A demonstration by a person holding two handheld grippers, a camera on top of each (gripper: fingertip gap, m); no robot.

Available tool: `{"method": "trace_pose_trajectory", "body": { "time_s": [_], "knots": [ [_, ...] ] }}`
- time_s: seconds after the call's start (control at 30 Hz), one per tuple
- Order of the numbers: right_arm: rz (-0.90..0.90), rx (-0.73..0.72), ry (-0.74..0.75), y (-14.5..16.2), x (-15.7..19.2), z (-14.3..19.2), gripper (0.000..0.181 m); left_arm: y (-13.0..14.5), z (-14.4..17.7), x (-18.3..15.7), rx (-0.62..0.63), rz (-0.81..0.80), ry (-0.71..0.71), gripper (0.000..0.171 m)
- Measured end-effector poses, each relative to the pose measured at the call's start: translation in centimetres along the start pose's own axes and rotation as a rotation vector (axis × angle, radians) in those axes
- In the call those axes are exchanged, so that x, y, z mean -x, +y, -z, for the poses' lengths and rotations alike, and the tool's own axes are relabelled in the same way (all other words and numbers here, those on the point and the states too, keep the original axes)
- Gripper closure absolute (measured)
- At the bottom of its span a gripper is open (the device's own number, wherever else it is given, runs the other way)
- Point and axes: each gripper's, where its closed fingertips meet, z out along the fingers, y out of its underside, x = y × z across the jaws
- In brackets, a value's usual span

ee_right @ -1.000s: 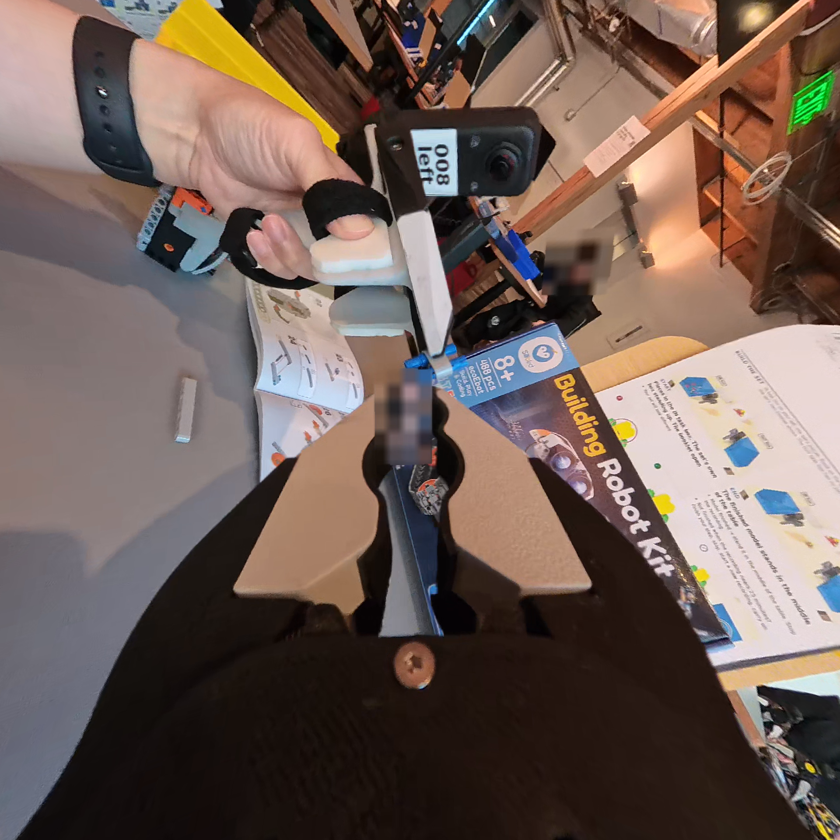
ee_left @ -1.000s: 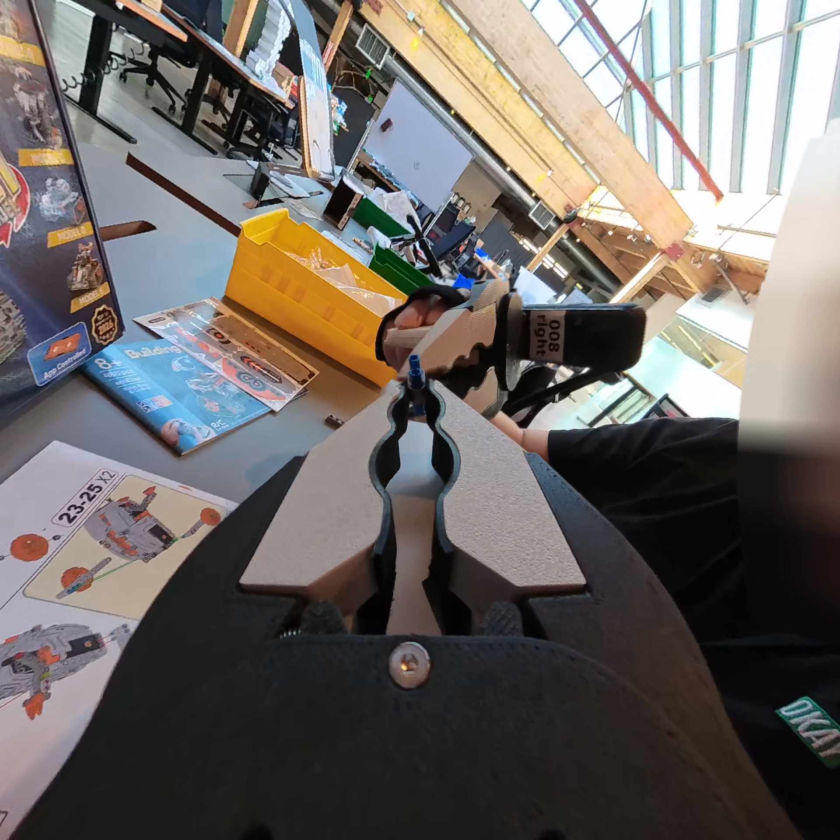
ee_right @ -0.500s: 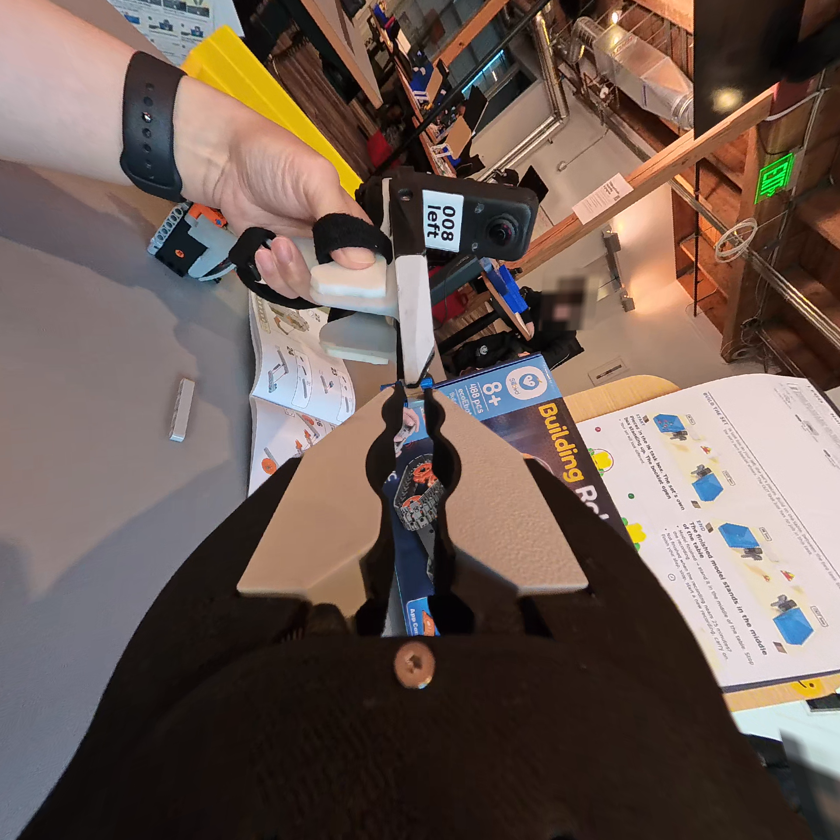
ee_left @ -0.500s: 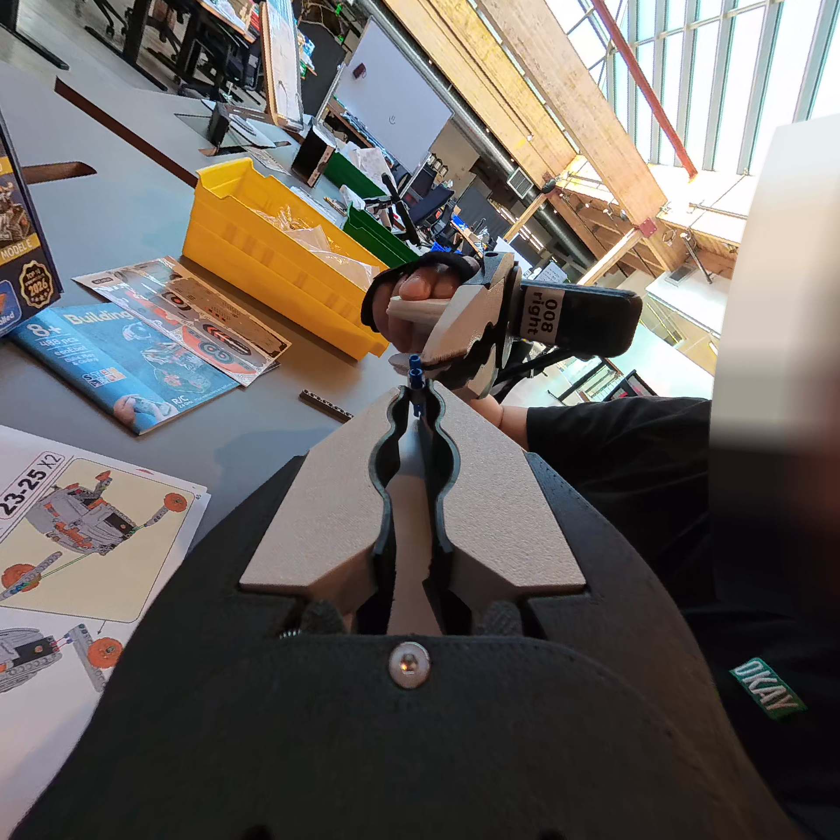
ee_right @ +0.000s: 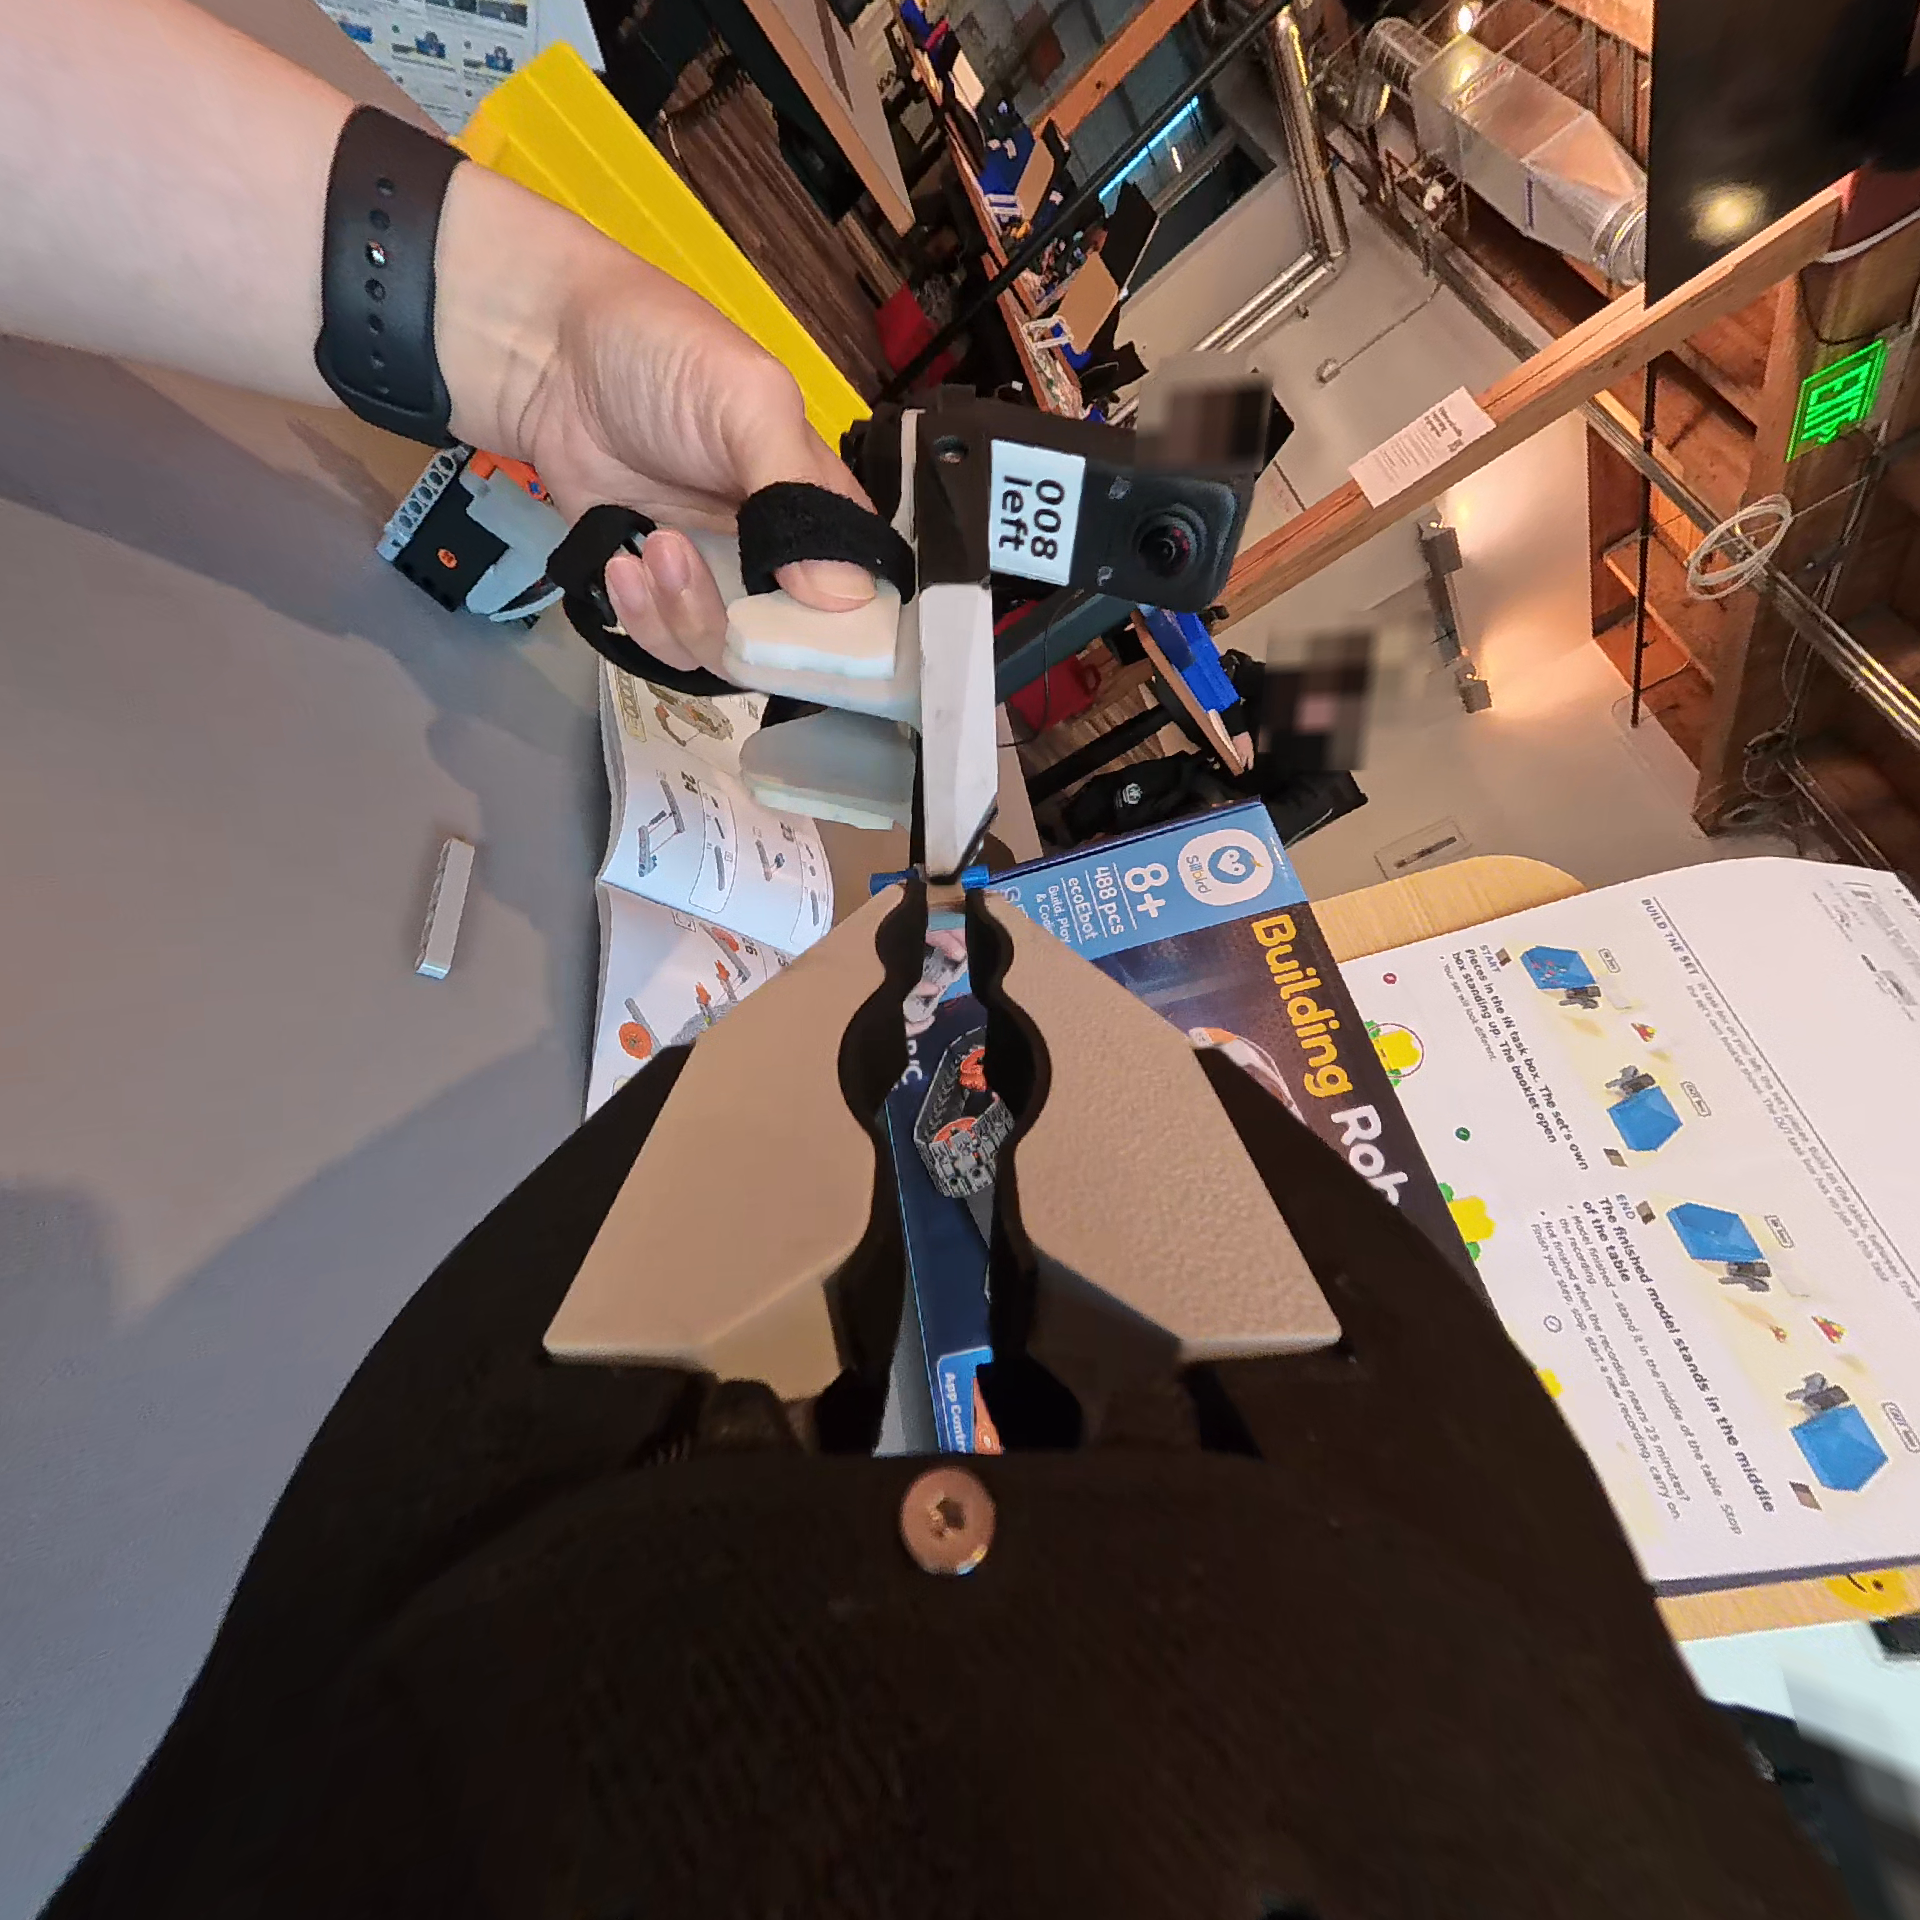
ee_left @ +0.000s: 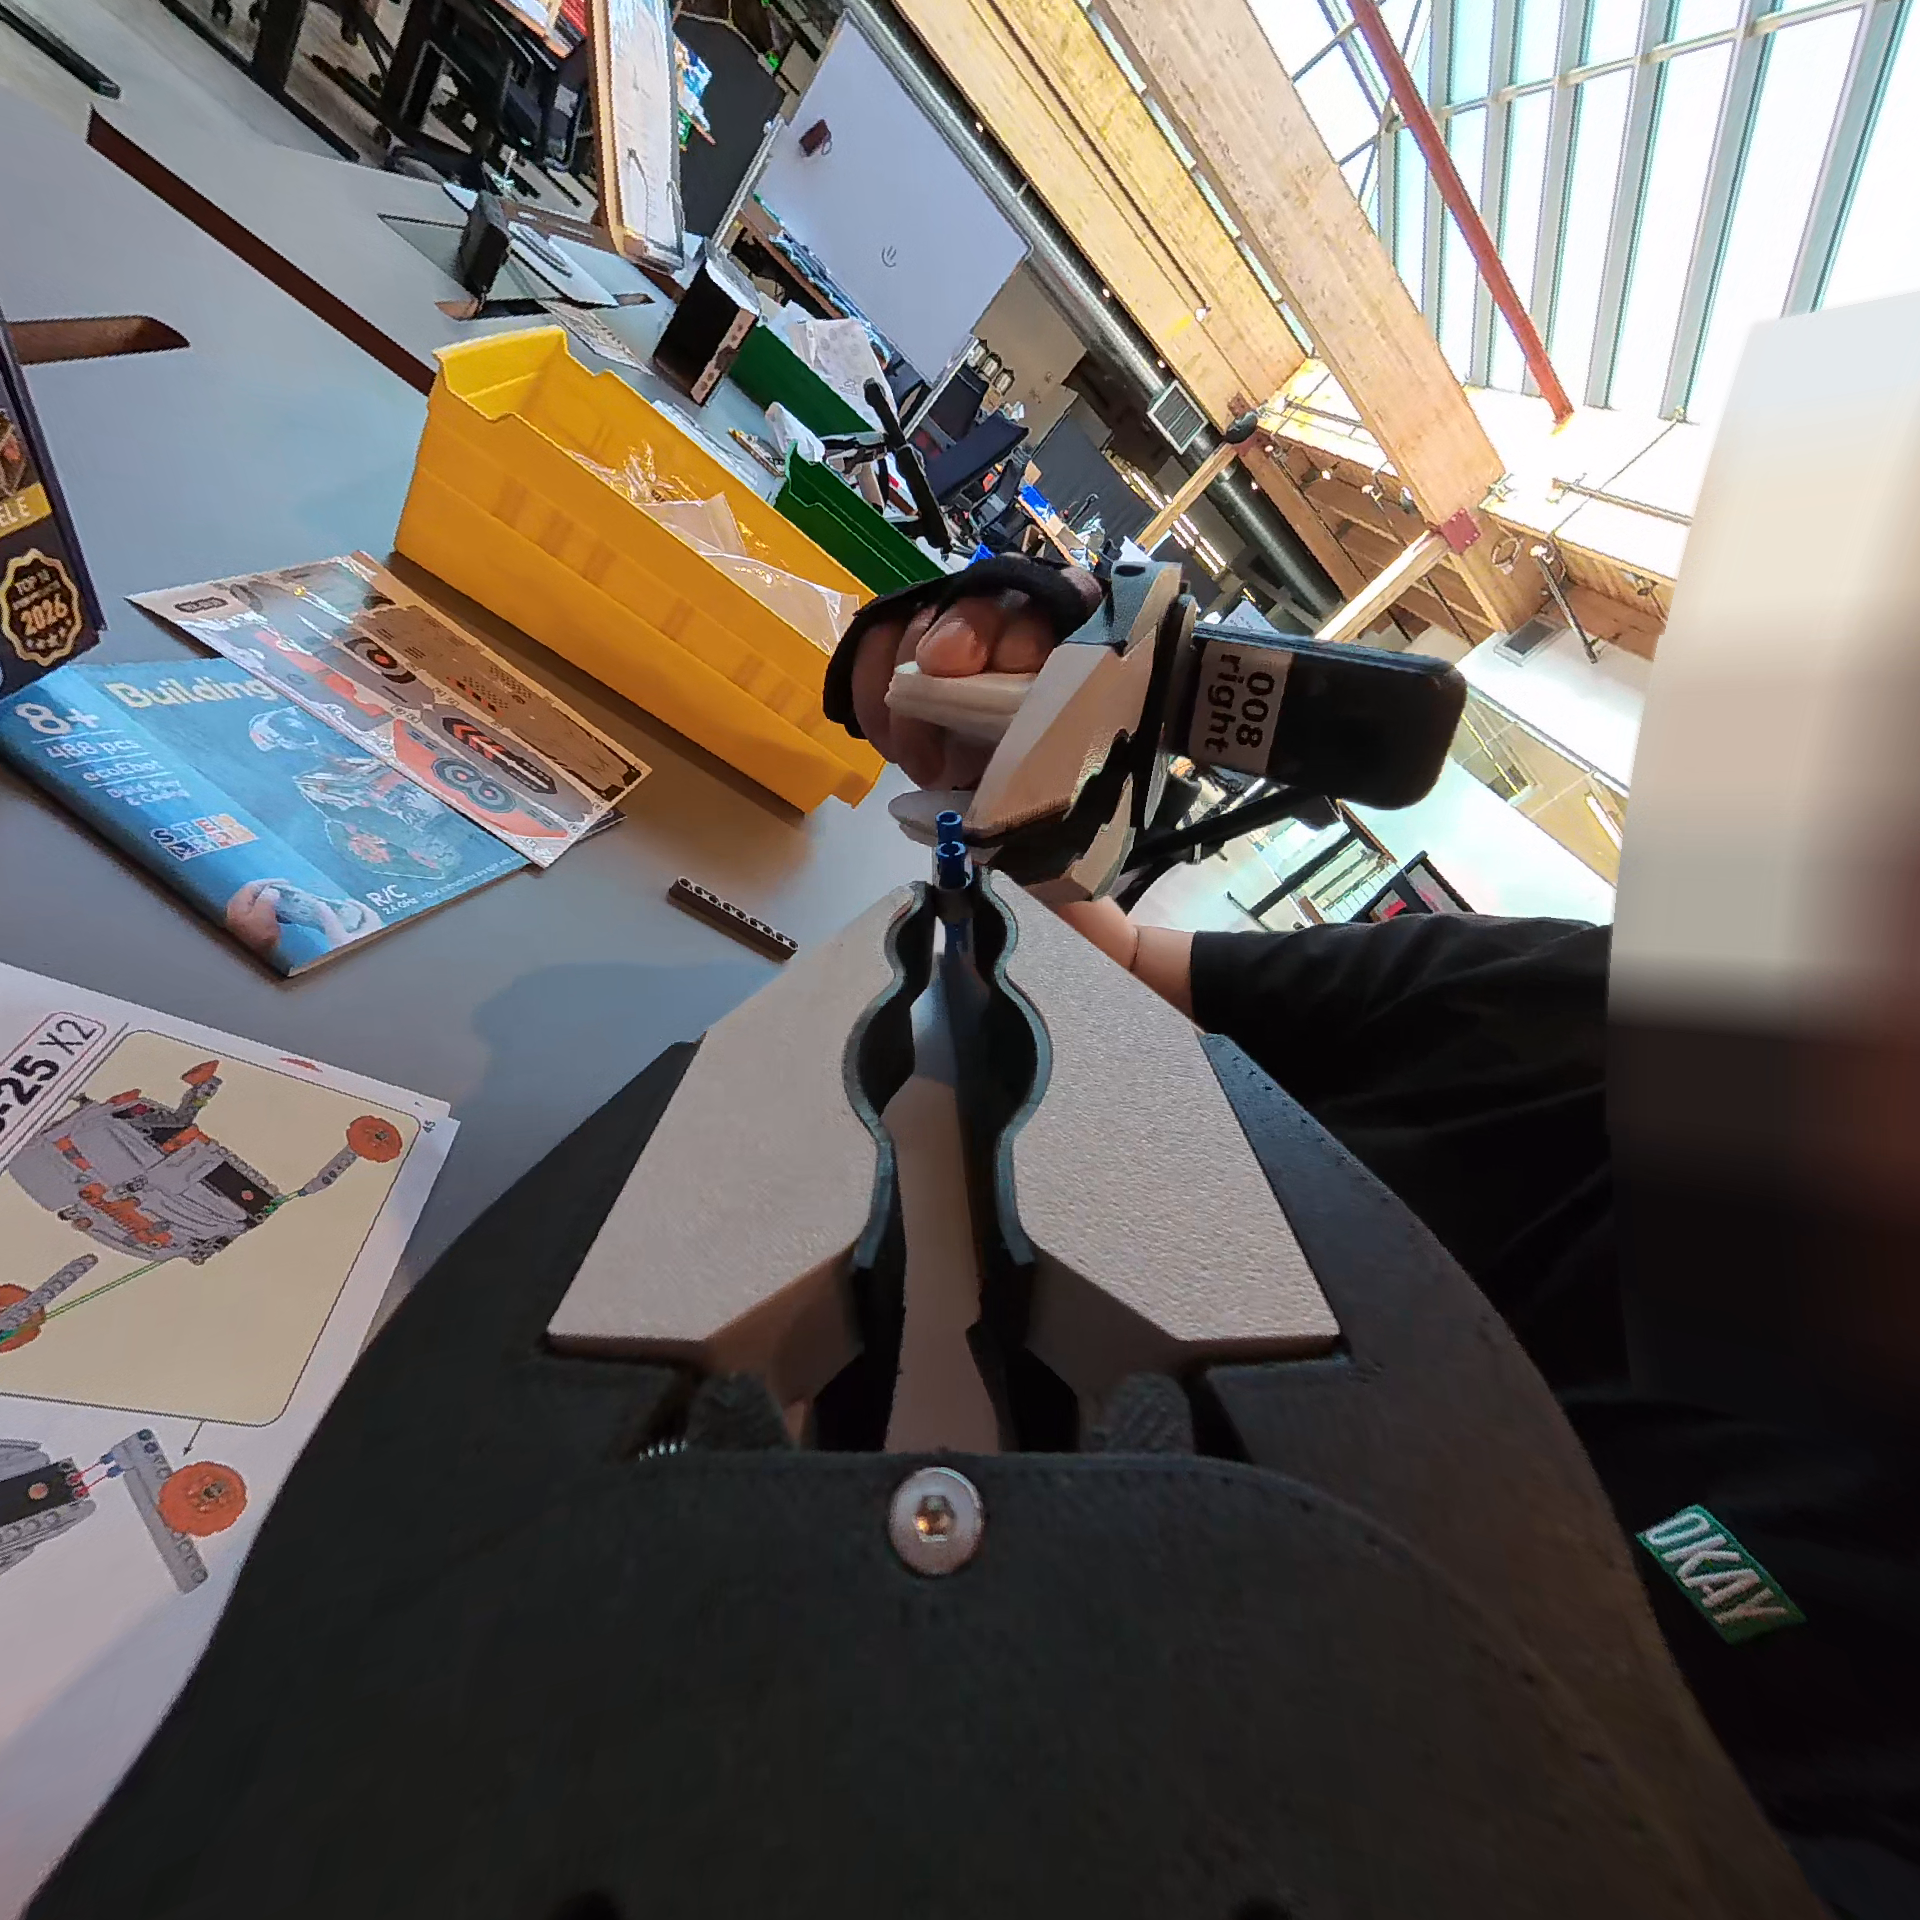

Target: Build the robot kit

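We pinch small blue pin (ee_left: 948, 854) in left gripper (ee_left: 945, 904), jaws nearly closed on it; right gripper (ee_right: 940, 883) tips narrow, meeting same pin (ee_right: 891, 881) crosswise, grip unclear; we judge: keep tips aligned, squeeze gently; dark beam (ee_left: 732, 916) on table beyond left tips

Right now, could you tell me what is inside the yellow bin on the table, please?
The yellow bin holds crumpled clear plastic bags that rise to its rim. Its near wall and the bags cover whatever lies lower, so the bottom cannot be seen.
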Motion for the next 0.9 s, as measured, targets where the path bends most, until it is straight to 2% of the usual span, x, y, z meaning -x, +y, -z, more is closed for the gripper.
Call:
{"method": "trace_pose_trajectory", "body": {
  "time_s": [0.03,0.1,0.13,0.27,0.33,0.47,0.53,0.73,0.9],
  "knots": [
    [-0.016,-0.018,-0.006,-0.2,0.0,0.1,0.174,0.0,0.1,0.0,-0.002,0.0,0.001,0.166],
    [-0.068,-0.029,-0.033,-0.3,0.1,0.1,0.151,-0.1,0.2,-0.1,-0.002,-0.002,-0.002,0.166],
    [-0.07,-0.012,-0.024,0.0,-0.2,0.1,0.149,0.0,0.3,-0.2,0.0,0.0,0.0,0.166],
    [0.004,0.029,-0.024,0.4,0.3,-0.1,0.153,0.3,0.2,-0.2,0.018,0.004,-0.004,0.166],
    [0.011,0.027,-0.023,0.3,0.4,-0.2,0.157,0.4,0.0,-0.1,0.025,0.006,-0.003,0.166],
    [0.006,0.033,-0.026,0.5,0.5,-0.3,0.153,0.6,-0.3,-0.2,0.04,0.005,0.003,0.166],
    [0.005,0.037,-0.045,0.6,0.8,-0.3,0.159,0.7,-0.3,-0.2,0.041,0.009,0.006,0.166],
    [0.007,0.022,-0.015,0.2,0.3,-0.1,0.159,0.1,-0.3,-0.6,-0.001,-0.012,0.04,0.166],
    [-0.002,0.057,0.003,0.7,-0.1,-0.4,0.154,-0.1,-0.4,0.0,-0.012,0.012,0.01,0.166]
  ]
}}
